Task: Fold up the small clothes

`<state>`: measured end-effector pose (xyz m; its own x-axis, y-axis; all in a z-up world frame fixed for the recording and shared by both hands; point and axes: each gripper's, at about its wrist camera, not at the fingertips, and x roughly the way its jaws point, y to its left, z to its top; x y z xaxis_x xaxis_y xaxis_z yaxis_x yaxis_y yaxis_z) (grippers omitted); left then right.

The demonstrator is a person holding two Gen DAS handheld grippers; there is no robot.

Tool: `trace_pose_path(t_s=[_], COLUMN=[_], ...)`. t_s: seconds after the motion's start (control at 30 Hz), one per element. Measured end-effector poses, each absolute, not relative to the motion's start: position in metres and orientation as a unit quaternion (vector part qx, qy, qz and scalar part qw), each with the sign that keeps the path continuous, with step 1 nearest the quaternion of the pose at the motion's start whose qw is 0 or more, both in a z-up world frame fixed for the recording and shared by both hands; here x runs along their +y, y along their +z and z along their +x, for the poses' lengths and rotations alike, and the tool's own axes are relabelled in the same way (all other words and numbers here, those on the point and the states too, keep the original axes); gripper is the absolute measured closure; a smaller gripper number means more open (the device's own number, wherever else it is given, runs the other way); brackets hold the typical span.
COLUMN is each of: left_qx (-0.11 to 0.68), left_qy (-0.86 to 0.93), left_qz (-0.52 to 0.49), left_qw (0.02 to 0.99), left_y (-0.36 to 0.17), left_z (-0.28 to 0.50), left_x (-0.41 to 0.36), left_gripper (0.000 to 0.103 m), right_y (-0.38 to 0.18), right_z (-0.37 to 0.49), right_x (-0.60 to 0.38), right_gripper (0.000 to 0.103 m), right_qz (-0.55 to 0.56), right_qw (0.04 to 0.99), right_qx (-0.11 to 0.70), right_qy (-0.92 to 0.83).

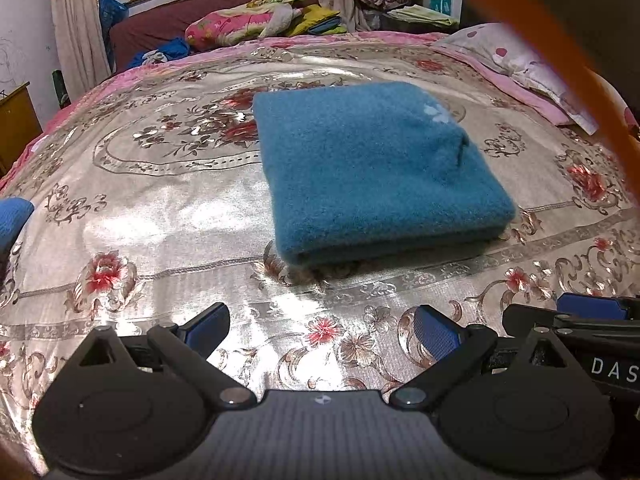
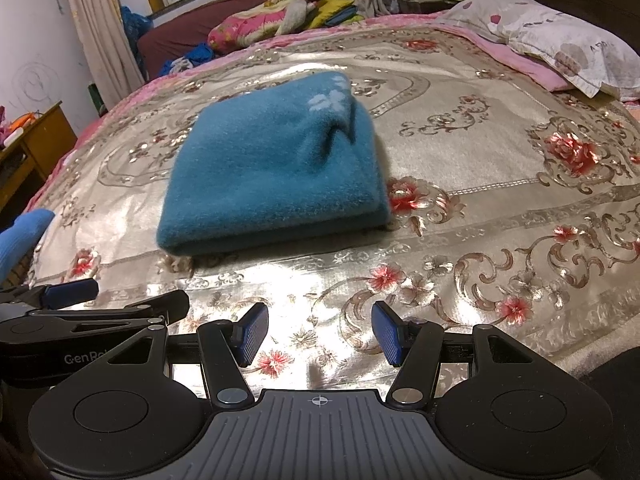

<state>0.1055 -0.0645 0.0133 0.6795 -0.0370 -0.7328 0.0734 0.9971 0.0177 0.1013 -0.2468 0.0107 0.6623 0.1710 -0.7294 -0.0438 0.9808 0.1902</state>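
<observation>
A teal fleece garment (image 1: pixel 376 172) lies folded into a thick rectangle on the shiny floral bedspread (image 1: pixel 160 208), with a pale flower print near its far edge. In the right wrist view the same folded garment (image 2: pixel 276 172) sits ahead and slightly left. My left gripper (image 1: pixel 324 330) hovers open over the bedspread just short of the garment's near fold, with nothing between its blue pads. My right gripper (image 2: pixel 316 334) is also open and empty, beside the left one. The left gripper's finger (image 2: pixel 68 294) shows at the right wrist view's left edge.
A spotted pillow (image 2: pixel 560 44) lies at the far right of the bed. A blue cloth (image 1: pixel 12 216) pokes in at the left edge. Heaped bedding (image 1: pixel 240 24) covers a sofa behind the bed. A wooden cabinet (image 2: pixel 36 148) stands left. An orange strap (image 1: pixel 560 60) crosses the upper right.
</observation>
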Motion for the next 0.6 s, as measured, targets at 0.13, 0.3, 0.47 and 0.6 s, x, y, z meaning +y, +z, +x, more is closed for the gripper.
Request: trace_pose_path(t_s=[0.13,0.3,0.47,0.6], left_qx=[0.399,0.401,0.402,0.403], left_qy=[-0.030,-0.030,-0.031,-0.033], left_qz=[0.023,0.022,0.022,0.019], left_qw=[0.916,0.916,0.915,0.914], left_y=[0.0131,0.0126,0.0117,0.0115], left_z=[0.1054,0.1055,0.1049,0.1052], left_x=[-0.0646,-0.0644,-0.0649,-0.0645], left_gripper=[0.000,0.000,0.000,0.000], right_y=[0.0110,0.0117,0.0110,0.0105], right_z=[0.1006,0.1000,0.0997,0.0994], right_x=[-0.2466,-0.2459,-0.2461,-0.2464], right_gripper=[0.046,0.046,0.046,0.046], right_qz=[0.080,0.080,0.081,0.082], right_qw=[0.908,0.908,0.908,0.908], right_qx=[0.406,0.406,0.407,0.407], right_qy=[0.059,0.058,0.058,0.058])
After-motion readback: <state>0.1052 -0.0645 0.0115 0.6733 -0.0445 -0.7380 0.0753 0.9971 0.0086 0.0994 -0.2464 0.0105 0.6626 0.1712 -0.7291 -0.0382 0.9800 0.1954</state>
